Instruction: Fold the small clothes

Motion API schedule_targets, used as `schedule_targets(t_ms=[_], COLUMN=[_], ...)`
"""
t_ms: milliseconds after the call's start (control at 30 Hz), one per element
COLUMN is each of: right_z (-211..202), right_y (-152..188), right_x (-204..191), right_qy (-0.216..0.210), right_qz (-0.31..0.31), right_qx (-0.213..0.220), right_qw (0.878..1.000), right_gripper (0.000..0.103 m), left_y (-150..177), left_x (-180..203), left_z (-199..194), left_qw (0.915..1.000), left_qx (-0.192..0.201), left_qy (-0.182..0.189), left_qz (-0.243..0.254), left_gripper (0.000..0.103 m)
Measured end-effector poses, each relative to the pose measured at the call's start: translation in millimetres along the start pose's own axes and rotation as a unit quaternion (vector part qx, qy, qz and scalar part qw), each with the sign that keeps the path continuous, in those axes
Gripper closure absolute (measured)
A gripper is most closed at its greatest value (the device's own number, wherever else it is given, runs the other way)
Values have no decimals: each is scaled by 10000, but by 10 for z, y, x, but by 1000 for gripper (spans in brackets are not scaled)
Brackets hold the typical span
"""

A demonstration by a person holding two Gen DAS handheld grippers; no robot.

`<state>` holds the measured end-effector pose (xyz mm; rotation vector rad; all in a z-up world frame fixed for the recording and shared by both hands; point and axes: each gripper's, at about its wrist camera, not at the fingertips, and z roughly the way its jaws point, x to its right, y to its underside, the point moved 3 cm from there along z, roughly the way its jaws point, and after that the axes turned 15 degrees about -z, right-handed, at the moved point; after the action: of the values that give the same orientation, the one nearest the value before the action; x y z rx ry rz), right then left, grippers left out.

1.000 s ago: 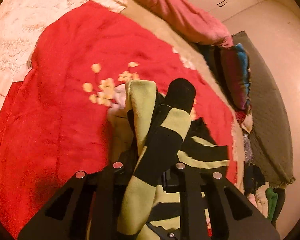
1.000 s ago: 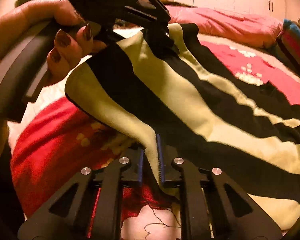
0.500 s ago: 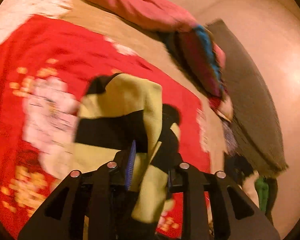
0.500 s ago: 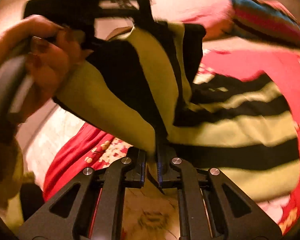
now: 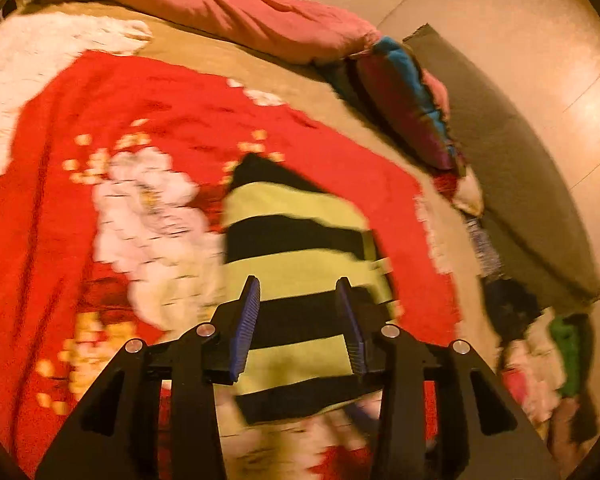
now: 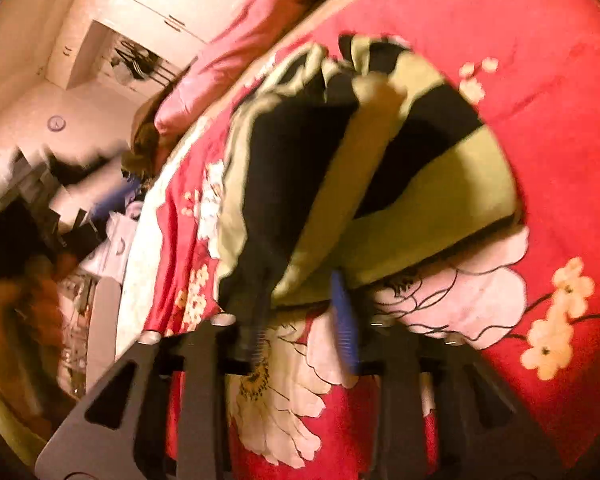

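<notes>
The striped garment (image 5: 300,264), yellow and black, lies folded on the red flowered blanket (image 5: 140,120), with open red blanket to its left and far side, while the blanket's right edge and a row of piled clothes (image 5: 540,352) run close by. The left gripper (image 5: 298,292) has just been opening, its jaws partly apart above the stripes, pressing nothing. The right gripper (image 6: 300,312) has likewise just opened, holding nothing, at the garment's near edge.
</notes>
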<state>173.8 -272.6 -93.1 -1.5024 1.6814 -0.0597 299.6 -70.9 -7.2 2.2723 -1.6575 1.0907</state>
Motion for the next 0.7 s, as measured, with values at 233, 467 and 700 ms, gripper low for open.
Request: schedule_targets(t_ms=[233, 467, 700], right_z=[-337, -431, -143], right_y=[-309, -694, -1157], right_x=[-154, 47, 331], right_qy=[406, 683, 133], right_qz=[-571, -880, -432], right_qx=[747, 791, 307], right_qw=[9947, 9906, 9985], right_gripper=[36, 26, 22], left_y=[183, 451, 683], left_x=[-366, -330, -280], left_z=[78, 273, 712], left_qw=[9980, 9943, 9910], left_qx=[222, 256, -197], left_qy=[-527, -649, -800], left_qz=[277, 801, 1052], left_gripper=[59, 55, 55])
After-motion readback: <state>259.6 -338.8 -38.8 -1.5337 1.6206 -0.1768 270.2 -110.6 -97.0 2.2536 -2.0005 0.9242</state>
